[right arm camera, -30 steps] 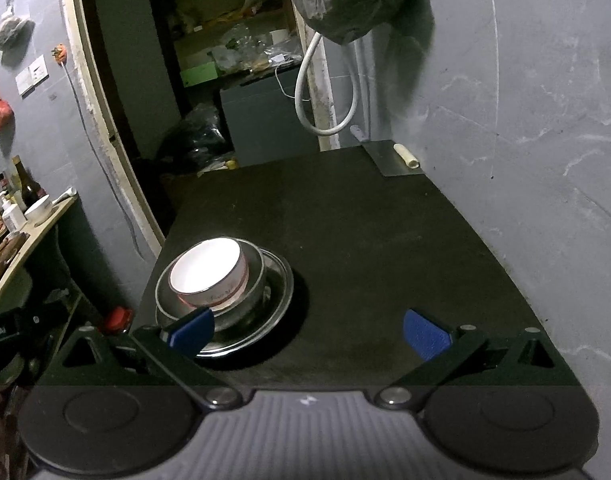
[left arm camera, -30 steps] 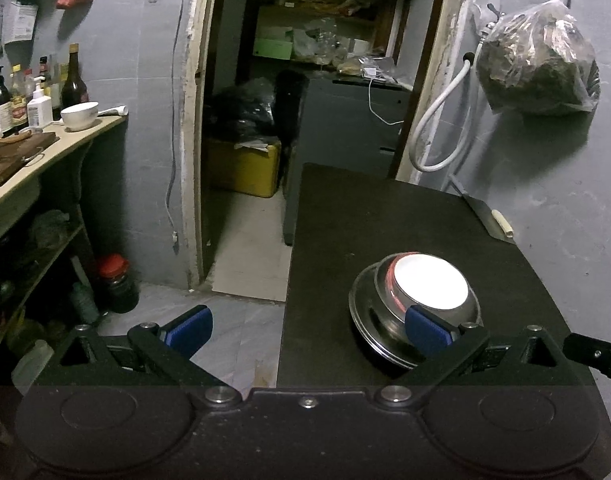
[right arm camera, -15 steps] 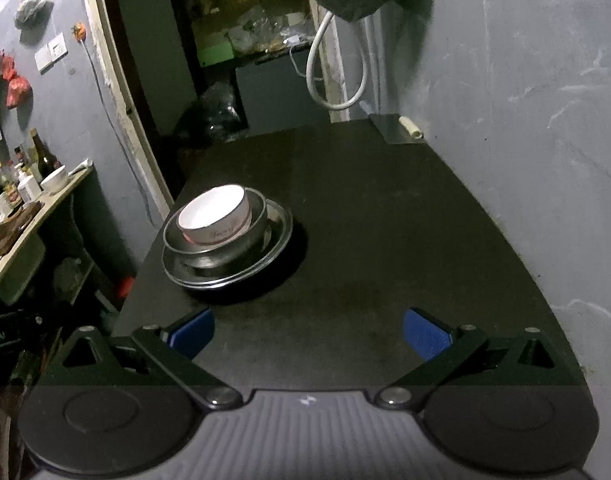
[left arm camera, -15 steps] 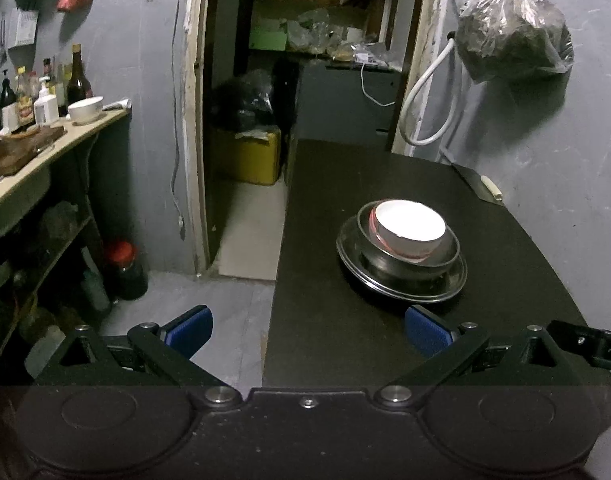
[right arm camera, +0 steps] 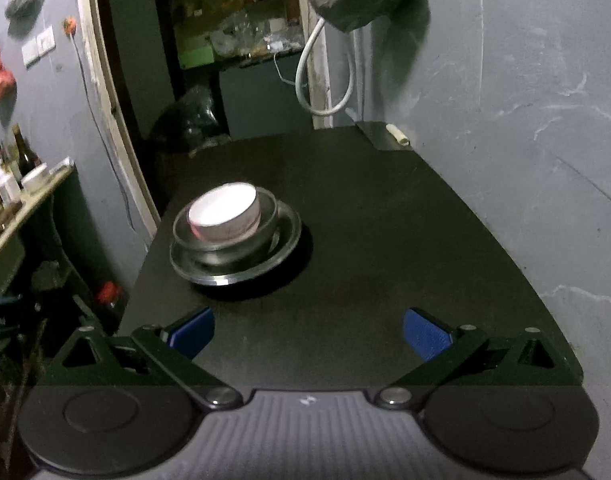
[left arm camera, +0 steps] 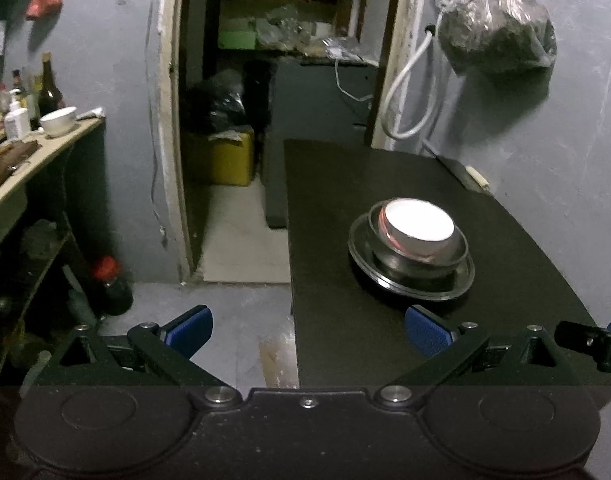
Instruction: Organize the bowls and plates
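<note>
A white and pink bowl (left arm camera: 419, 226) sits inside a steel bowl (left arm camera: 451, 252), which sits on a steel plate (left arm camera: 463, 280) on the black table (left arm camera: 345, 340). The same stack shows in the right wrist view: white bowl (right arm camera: 225, 216), steel bowl (right arm camera: 267, 232), steel plate (right arm camera: 289, 240). My left gripper (left arm camera: 307, 326) is open and empty, near the table's front left edge, short of the stack. My right gripper (right arm camera: 307, 330) is open and empty above the table's front, right of the stack.
A cleaver (right arm camera: 381, 140) lies at the table's far right corner by the grey wall. A side counter (left arm camera: 33, 160) on the left holds bottles and a white bowl (left arm camera: 59, 120). A doorway (left arm camera: 273, 120) opens behind the table. A bag (left arm camera: 497, 28) hangs on the wall.
Both grippers have pulled back from the stack, which now looks farther away in both views. The stack itself has not moved. Both grippers stay open.
</note>
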Available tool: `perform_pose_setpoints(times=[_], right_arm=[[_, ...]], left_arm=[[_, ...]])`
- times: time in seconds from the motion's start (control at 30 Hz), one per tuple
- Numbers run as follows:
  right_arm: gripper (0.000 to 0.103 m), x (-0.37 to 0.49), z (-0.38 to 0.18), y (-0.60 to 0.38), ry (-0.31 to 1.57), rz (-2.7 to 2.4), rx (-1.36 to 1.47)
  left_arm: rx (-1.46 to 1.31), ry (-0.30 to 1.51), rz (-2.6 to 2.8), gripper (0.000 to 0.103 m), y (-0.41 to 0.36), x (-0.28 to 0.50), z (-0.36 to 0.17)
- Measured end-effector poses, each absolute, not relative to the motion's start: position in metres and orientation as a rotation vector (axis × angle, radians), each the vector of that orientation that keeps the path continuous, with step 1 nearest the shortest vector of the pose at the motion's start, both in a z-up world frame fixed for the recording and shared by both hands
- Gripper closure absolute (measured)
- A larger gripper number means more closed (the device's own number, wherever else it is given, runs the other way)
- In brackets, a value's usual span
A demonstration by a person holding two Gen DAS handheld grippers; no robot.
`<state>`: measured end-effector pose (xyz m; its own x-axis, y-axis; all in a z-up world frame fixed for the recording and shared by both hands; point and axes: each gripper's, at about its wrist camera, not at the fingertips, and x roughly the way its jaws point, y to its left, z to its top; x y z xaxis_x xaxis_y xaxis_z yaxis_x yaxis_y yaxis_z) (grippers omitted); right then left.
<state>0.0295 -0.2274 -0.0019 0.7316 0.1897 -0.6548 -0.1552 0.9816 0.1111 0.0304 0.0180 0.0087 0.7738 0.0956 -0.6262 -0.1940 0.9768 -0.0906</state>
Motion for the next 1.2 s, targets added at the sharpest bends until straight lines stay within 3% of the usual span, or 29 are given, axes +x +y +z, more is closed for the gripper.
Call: perform_pose_setpoints(times=[1.2], right_arm=[[0.0,0.025,-0.004,-0.222,0.744,0.158,-0.012]], left_arm=[[-0.046,0.675,0.073,0.001,0.012,0.032,-0.005]])
